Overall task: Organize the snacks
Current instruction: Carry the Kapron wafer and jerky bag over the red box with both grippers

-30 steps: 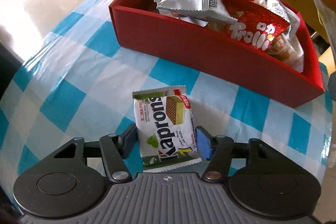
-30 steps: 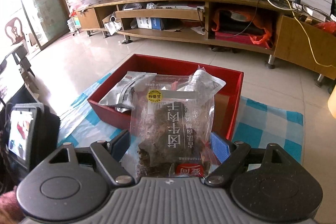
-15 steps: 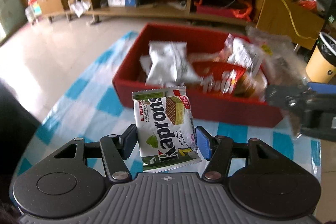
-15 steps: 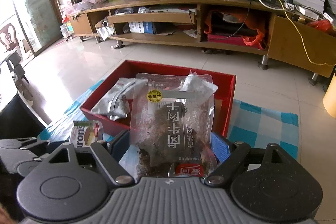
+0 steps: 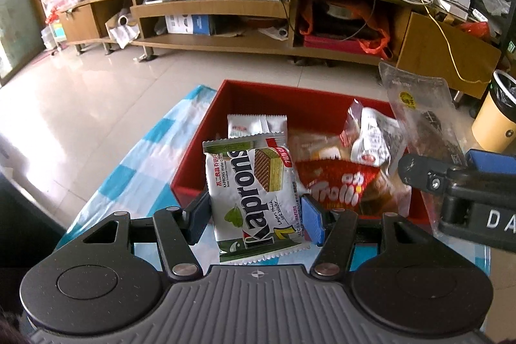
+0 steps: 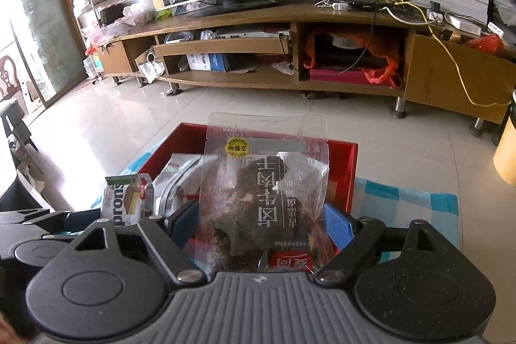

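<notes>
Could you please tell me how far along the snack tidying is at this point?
Already done: several packets, including a red Trolli bag and a white packet, lie in the red box. In hand: the left gripper holds a Kaprons wafer pack in front of the box, and the right gripper holds a clear bag of dark snack. Left: dropping both into the box.

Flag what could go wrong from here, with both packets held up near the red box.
1. The left gripper pinches the Kaprons wafer packet only near its lower end; it could slip.
2. The right gripper with its clear meat packet is close beside; they might collide.
3. The red box is already crowded; packets may spill.
</notes>
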A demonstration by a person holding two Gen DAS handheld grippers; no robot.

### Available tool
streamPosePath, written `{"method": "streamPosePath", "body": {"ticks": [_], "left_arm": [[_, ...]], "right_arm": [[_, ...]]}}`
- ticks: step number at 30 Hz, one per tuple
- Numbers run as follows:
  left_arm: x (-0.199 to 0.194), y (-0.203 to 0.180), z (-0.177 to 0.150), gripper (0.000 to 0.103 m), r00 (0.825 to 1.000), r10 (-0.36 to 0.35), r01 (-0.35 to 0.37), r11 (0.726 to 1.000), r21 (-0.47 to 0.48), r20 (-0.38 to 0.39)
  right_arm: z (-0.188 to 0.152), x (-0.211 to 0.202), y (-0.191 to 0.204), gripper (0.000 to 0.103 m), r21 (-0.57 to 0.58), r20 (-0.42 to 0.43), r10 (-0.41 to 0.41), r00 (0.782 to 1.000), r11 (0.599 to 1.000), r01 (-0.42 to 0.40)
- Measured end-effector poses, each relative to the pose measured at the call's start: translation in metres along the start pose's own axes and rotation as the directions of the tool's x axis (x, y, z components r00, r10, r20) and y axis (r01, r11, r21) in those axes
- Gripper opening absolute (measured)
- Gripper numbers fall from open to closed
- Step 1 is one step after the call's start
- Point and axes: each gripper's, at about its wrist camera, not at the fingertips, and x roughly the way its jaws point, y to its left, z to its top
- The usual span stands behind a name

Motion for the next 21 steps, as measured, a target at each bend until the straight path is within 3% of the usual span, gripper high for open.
{"method": "streamPosePath", "body": {"ticks": [21], "left_arm": [[0.030, -0.001, 0.044, 0.067, 1.000, 0.001, 0.000, 1.000, -0.026, 0.027]], "right_arm": [[0.032, 0.028, -0.013, 0.082, 0.067, 0.024, -0.020, 1.000, 0.998, 0.018]]}}
